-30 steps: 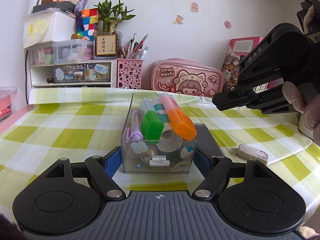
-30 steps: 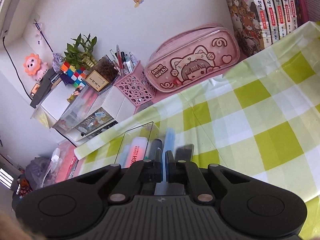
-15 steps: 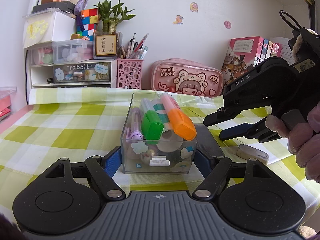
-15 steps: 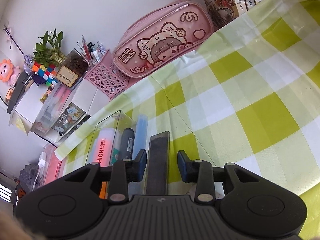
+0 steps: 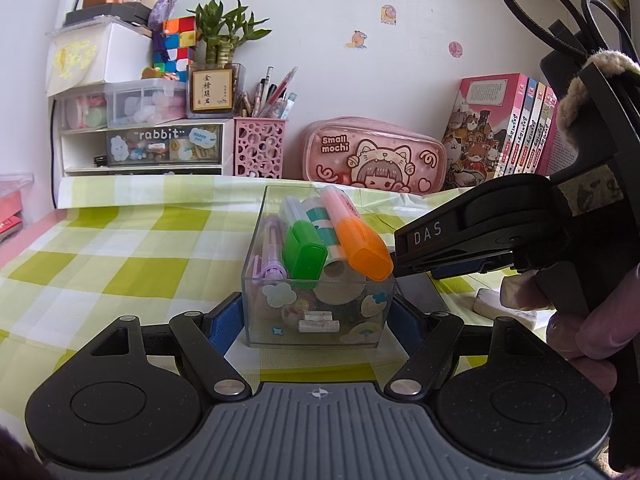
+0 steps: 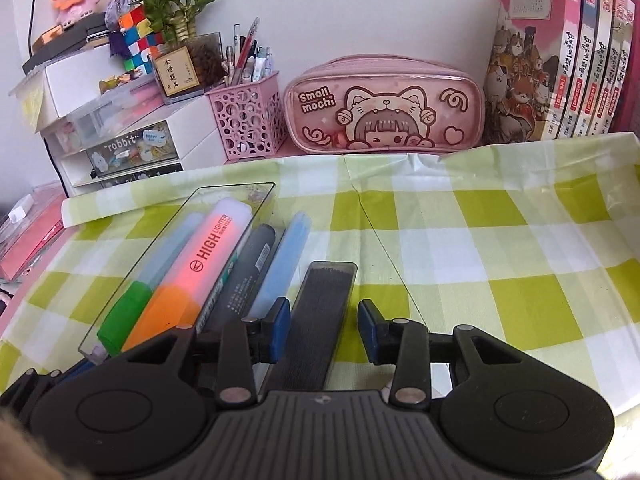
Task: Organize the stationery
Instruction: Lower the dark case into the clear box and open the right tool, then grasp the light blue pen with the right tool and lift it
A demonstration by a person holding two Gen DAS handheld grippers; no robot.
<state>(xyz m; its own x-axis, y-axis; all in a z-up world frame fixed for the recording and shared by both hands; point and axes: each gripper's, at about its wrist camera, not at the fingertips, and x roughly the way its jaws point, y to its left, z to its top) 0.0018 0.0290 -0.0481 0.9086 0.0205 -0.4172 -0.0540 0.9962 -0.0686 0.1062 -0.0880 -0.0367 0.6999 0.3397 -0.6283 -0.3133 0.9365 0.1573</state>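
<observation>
My left gripper (image 5: 318, 316) is shut on a clear plastic box (image 5: 256, 272), its blue pads pressed to both side walls. Inside lie an orange highlighter (image 5: 360, 248), a green highlighter (image 5: 304, 252) and a purple pen (image 5: 272, 252). My right gripper (image 6: 324, 322) comes in from the right (image 5: 404, 266), its jaws opening. A flat dark case (image 6: 320, 320) lies on the cloth between its fingers with a gap at the right pad (image 6: 368, 328); it sits just right of the box (image 6: 236, 190). A dark marker (image 6: 248, 272) and a light blue pen (image 6: 288, 256) lie along the box's right wall.
A white eraser (image 5: 486, 300) lies on the green checked cloth (image 6: 500, 240) to the right, partly behind the person's hand (image 5: 592, 344). Along the back wall stand a drawer unit (image 5: 160, 148), a pink pen holder (image 5: 260, 148), a pink pencil case (image 6: 384, 108) and books (image 6: 560, 60).
My right gripper came down, rolled level and opened from shut; the dark case now lies between its fingers. The left gripper and the box have not moved.
</observation>
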